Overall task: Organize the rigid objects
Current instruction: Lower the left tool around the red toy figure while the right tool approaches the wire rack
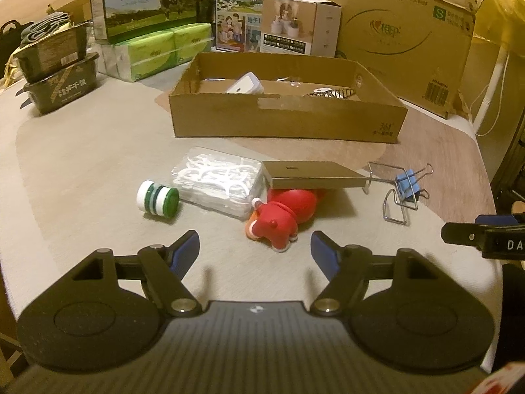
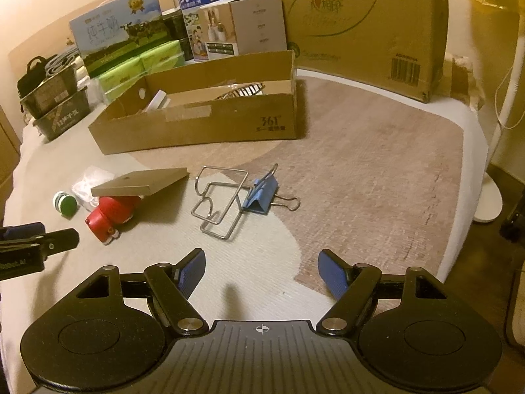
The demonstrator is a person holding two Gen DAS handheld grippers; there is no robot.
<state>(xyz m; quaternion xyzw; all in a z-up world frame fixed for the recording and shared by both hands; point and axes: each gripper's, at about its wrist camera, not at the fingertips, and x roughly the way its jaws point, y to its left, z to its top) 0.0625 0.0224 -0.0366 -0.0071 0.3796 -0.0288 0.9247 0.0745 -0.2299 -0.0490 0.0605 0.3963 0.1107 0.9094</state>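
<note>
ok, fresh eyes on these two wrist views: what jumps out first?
The red toy figure lies on its side in the middle of the table, with a flat tan box resting tilted on top of it. Just behind sits the open cardboard tray, already holding a few items. To the right, a blue binder clip lies against a bent wire holder.

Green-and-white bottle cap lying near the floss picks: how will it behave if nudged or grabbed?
The bottle cap lies on its side, round edge on the mat, so a nudge will probably roll it. It looks like small hard plastic, likely light and stiff. Its smooth curved wall may slip between the pads; the left tongs, open now, would likely hold better across the flat ends.
</note>
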